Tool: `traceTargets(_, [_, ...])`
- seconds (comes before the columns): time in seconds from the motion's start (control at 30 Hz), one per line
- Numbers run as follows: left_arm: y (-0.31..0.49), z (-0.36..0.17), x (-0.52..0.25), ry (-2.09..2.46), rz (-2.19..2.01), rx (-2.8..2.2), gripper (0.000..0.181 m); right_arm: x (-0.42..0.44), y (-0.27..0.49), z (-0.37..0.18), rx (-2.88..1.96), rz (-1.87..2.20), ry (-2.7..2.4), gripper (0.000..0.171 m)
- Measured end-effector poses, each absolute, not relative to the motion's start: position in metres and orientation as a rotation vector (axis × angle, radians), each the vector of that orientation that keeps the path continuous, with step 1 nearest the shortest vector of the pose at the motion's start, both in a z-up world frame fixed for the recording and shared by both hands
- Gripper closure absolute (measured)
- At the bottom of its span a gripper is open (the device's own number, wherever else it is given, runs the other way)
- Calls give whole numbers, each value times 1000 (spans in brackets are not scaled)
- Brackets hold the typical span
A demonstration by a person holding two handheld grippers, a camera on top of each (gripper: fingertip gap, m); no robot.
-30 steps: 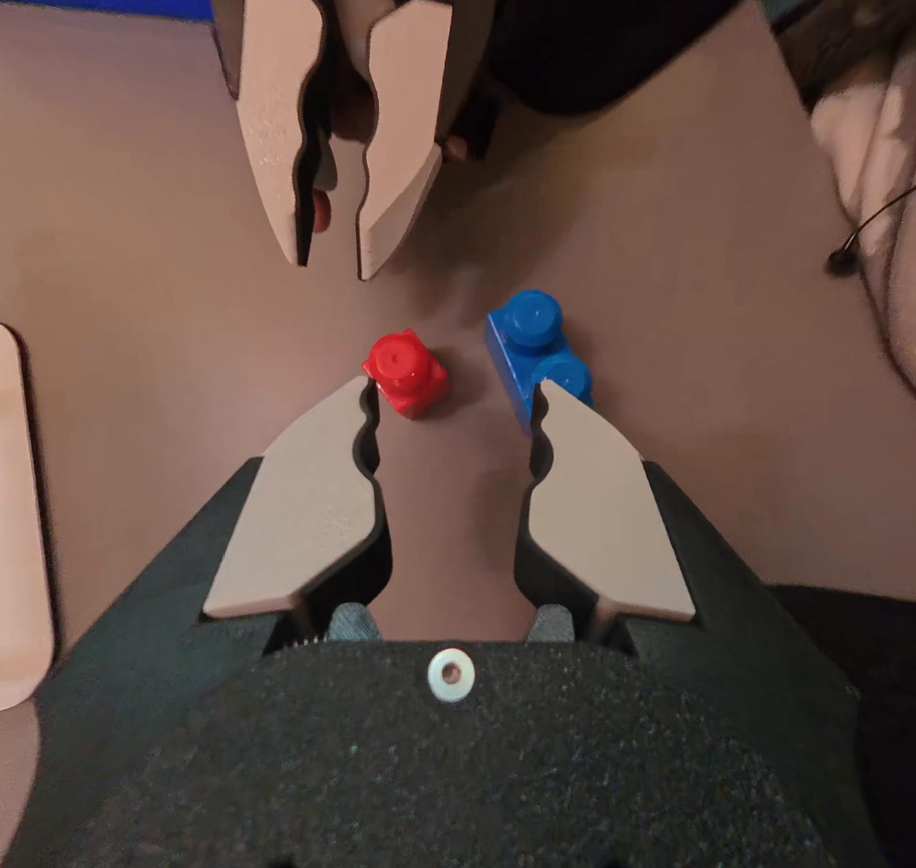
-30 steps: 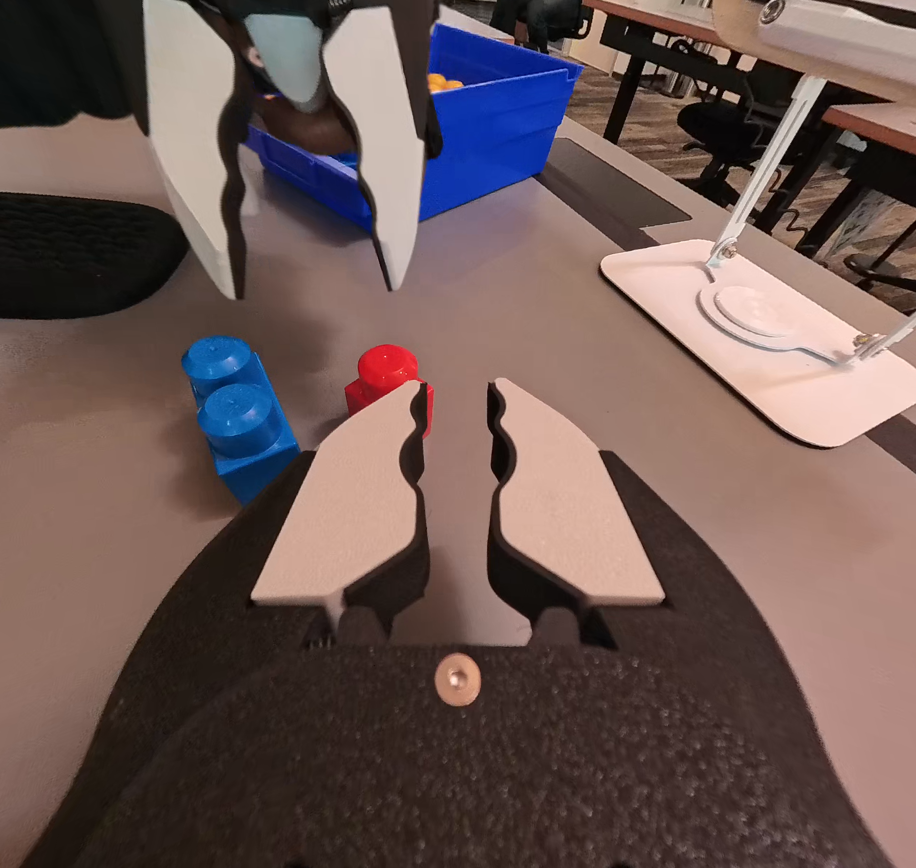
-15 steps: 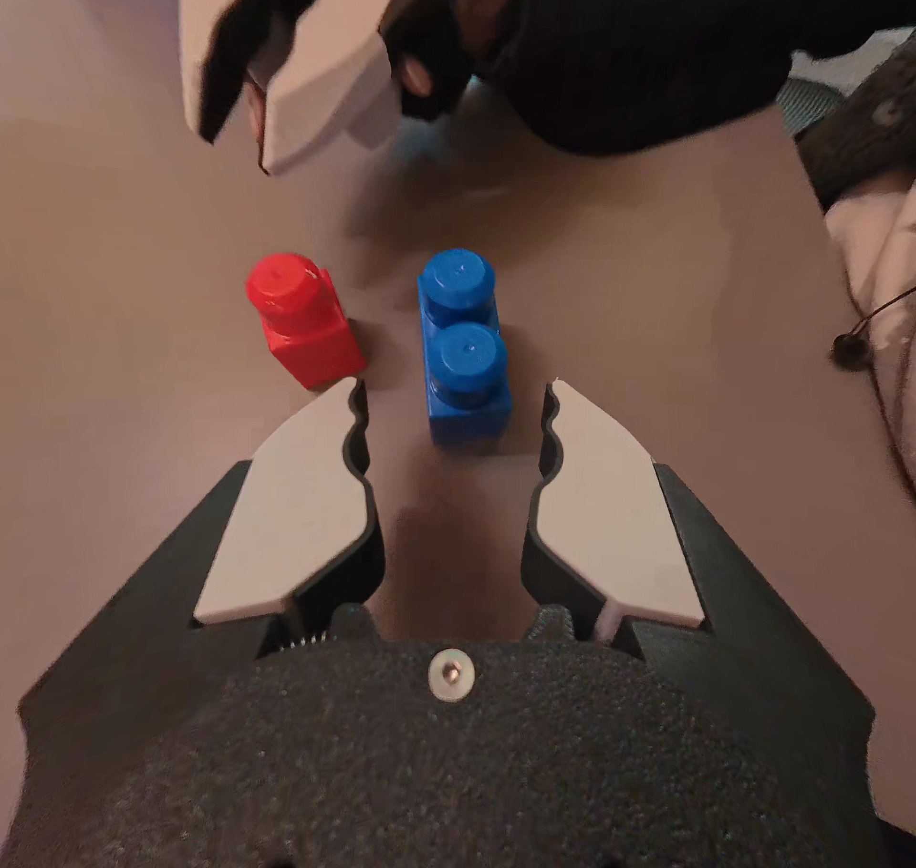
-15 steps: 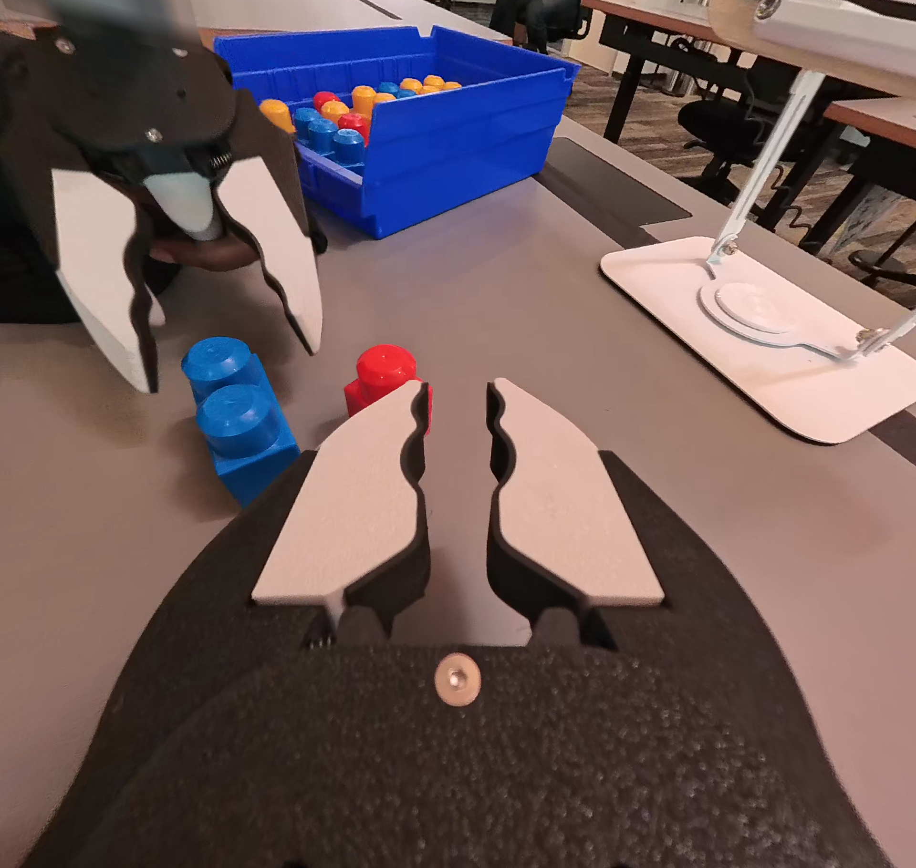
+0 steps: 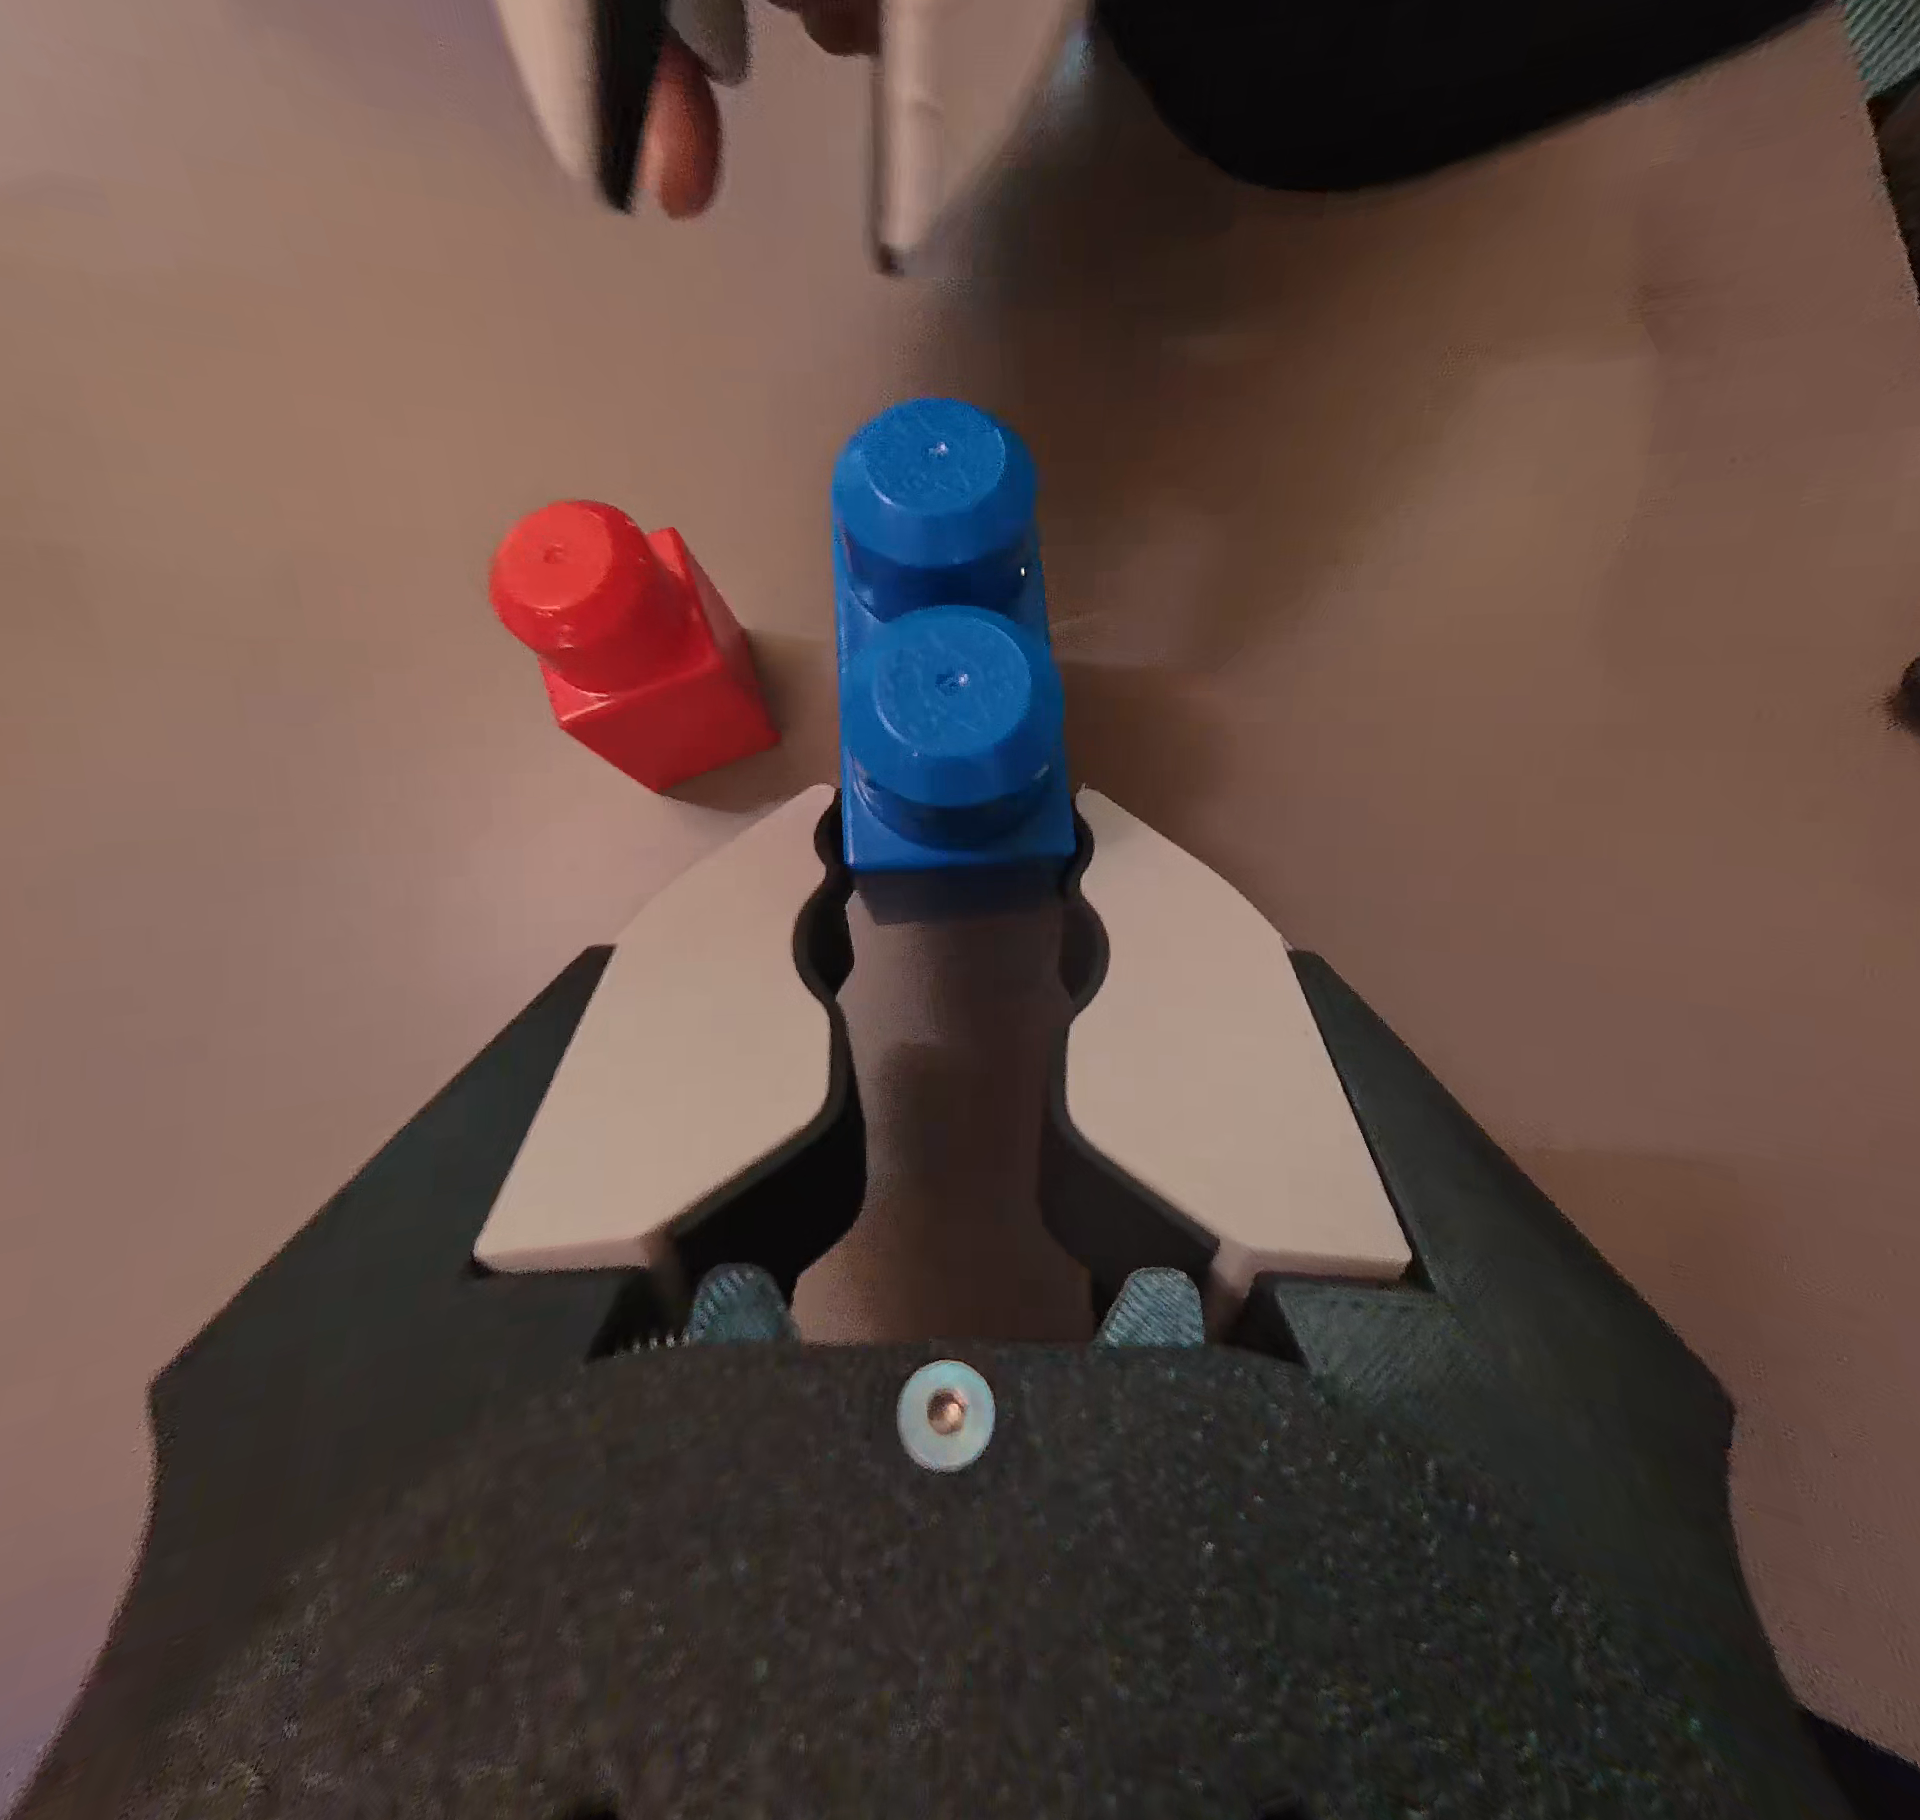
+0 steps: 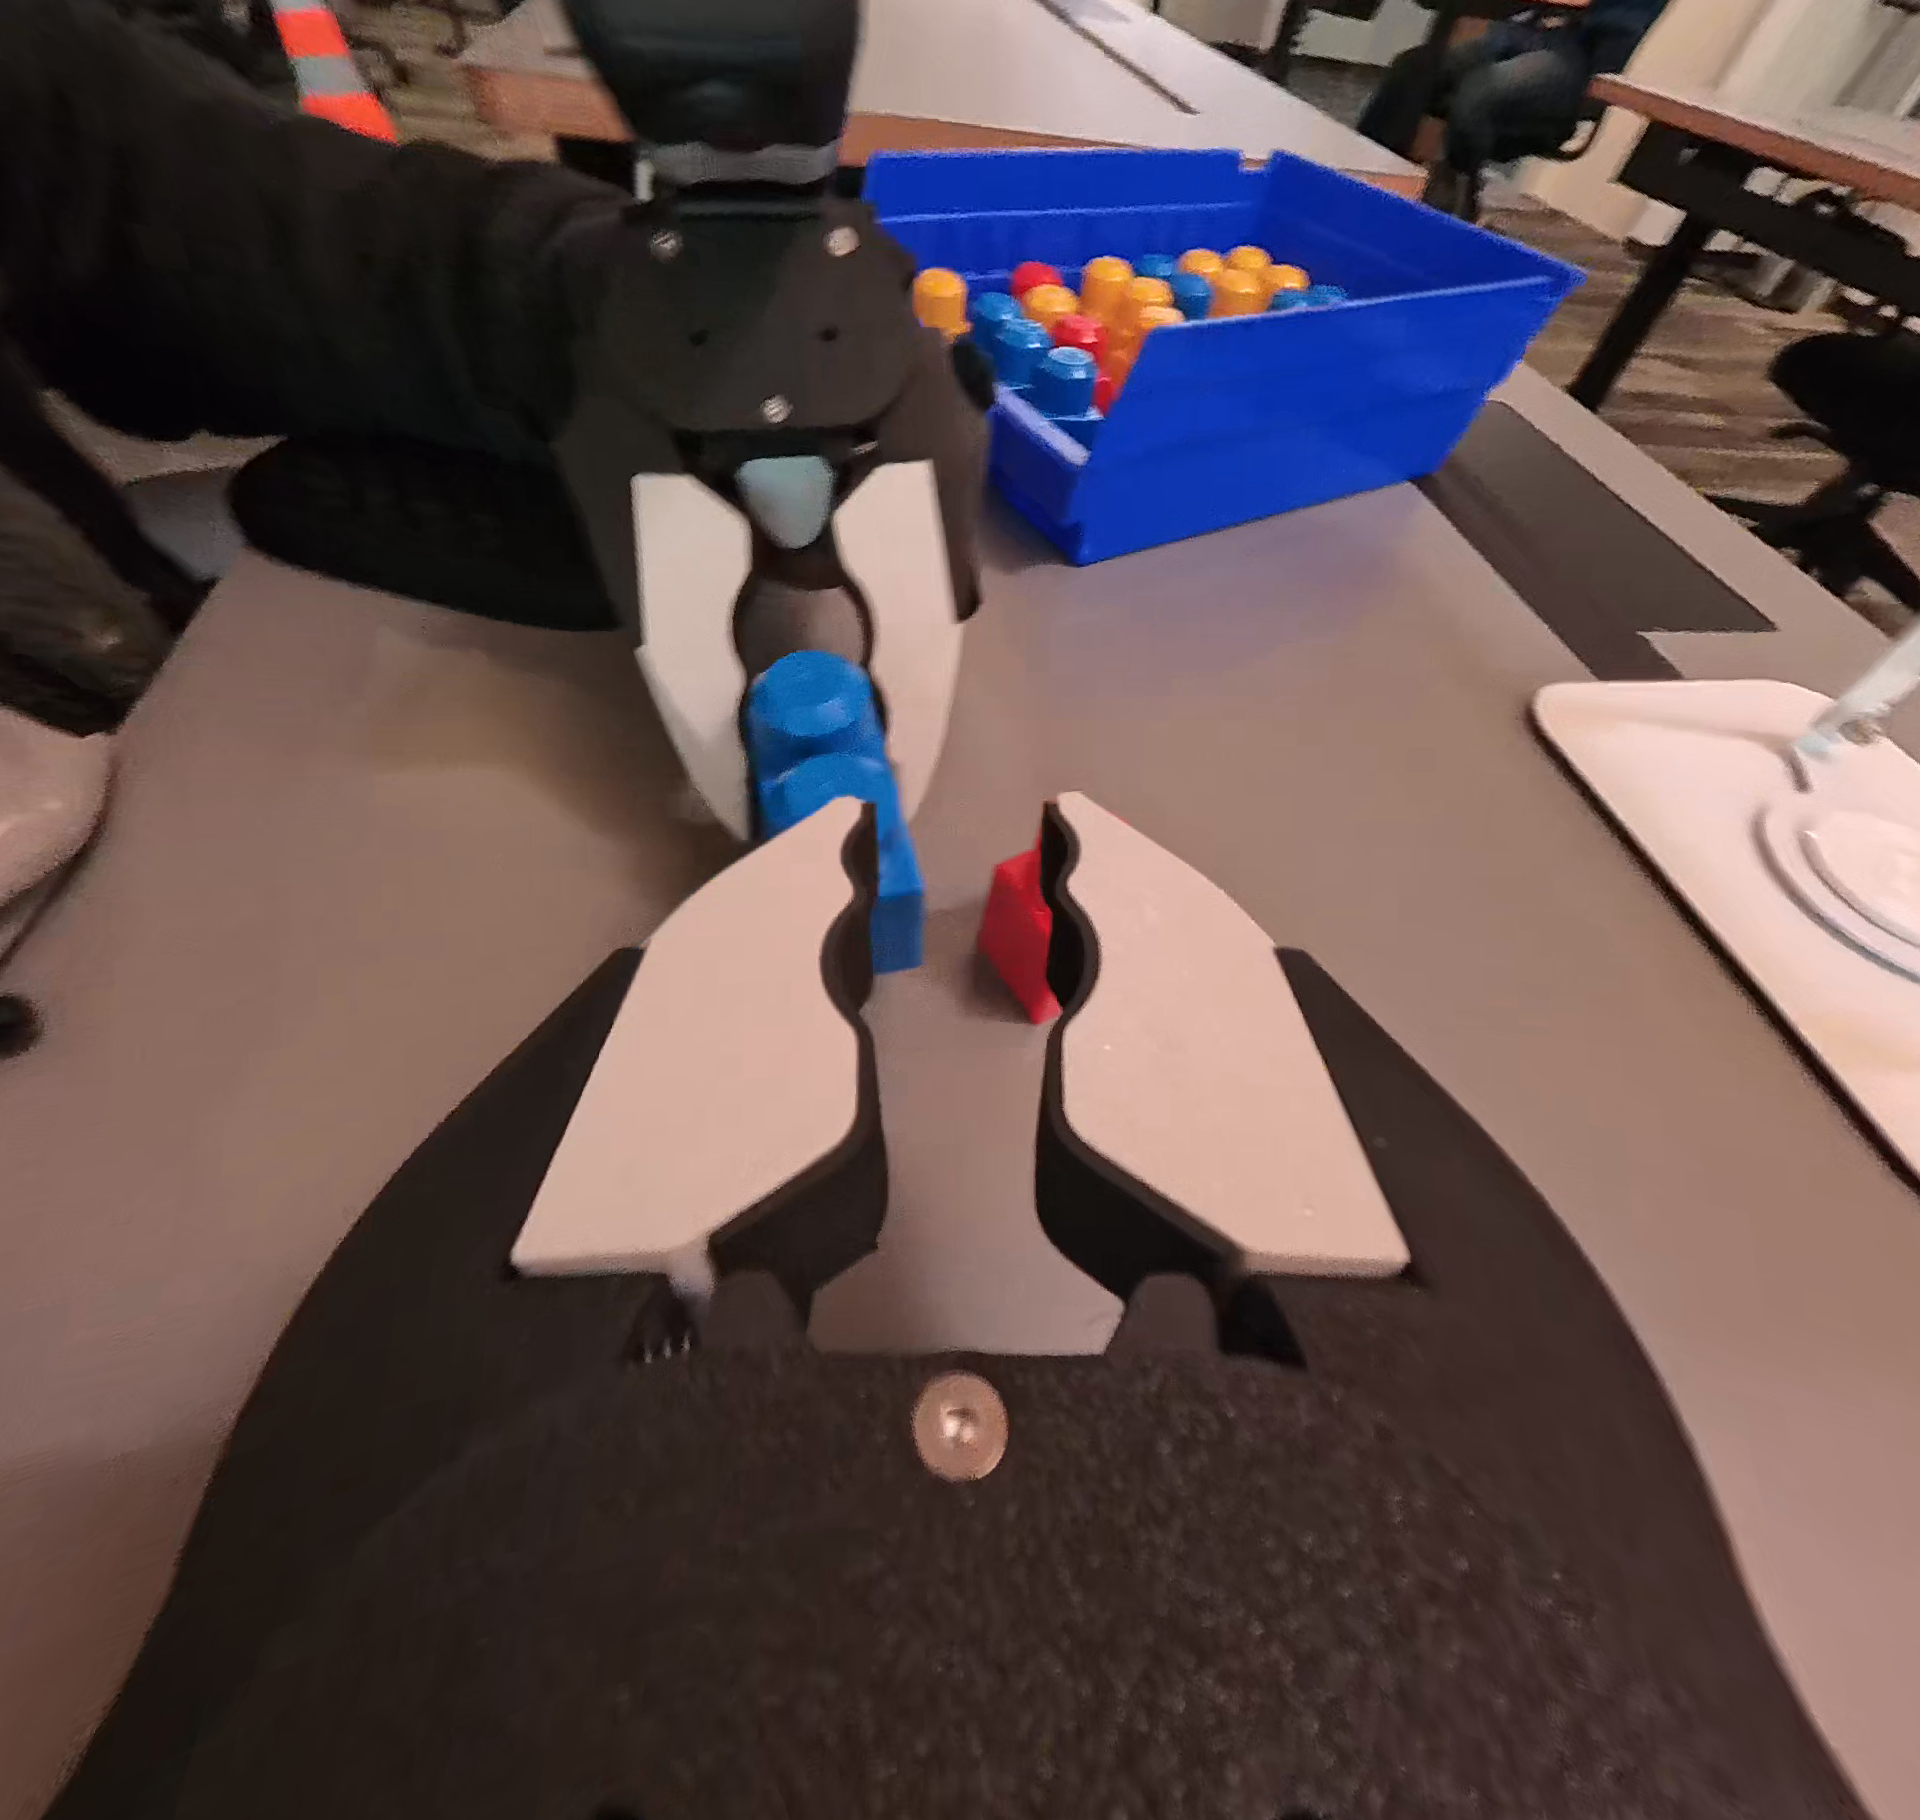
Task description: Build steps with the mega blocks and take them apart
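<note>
A blue two-stud block [image 5: 940, 690] stands on the grey table, with a red one-stud block [image 5: 634, 648] just to its left. My left gripper [image 5: 956, 814] is shut on the near end of the blue block, one fingertip against each side. The right wrist view shows the blue block [image 6: 821, 752] held between the left gripper's fingers [image 6: 686, 731]. My right gripper [image 6: 956, 809] is open and empty, low over the table. The red block [image 6: 1013, 923] is half hidden behind its right finger. The right gripper also shows blurred at the top of the left wrist view [image 5: 748, 222].
A blue bin [image 6: 1299, 440] holding several orange, blue and red blocks stands at the back right. A white lamp base [image 6: 1714, 835] lies at the right. A black pad [image 6: 416, 534] and a person's dark sleeve [image 6: 260, 284] are at the back left. Left tips to right tips: about 9 cm.
My left gripper has come forward and closed on the near end of the blue block. My right gripper has opened a little wider and swung round to face the blocks.
</note>
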State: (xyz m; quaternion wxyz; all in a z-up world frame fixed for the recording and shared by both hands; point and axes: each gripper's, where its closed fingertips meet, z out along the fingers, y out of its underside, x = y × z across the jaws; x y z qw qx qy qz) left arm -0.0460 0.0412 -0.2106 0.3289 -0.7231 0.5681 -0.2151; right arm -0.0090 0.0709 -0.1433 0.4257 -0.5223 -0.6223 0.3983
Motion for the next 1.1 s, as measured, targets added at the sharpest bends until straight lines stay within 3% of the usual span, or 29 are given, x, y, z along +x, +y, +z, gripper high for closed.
traceTargets(0.1, [44, -204, -50, 1471, -529, -1885, 144, -12, 58, -145, -1292, 938, -1636, 130])
traceTargets(0.3, [41, -206, -46, 1504, -496, -1880, 143, -26, 47, -162, -1264, 697, -1749, 125])
traceTargets(0.43, [41, -202, -46, 1504, -487, -1849, 144, -27, 45, -173, -1275, 632, -1796, 137])
traceTargets(0.7, [50, -122, -42, 1158, -746, -1560, 143, -23, 50, -110, -1229, 1082, -1443, 143])
traceTargets(0.77, [51, -104, -44, 1051, -827, -1480, 132, -18, 56, -91, -1202, 1202, -1303, 143])
traceTargets(1.1, [54, -75, -30, 769, -1102, -1367, 115, -8, 62, -53, -1096, 1575, -950, 143])
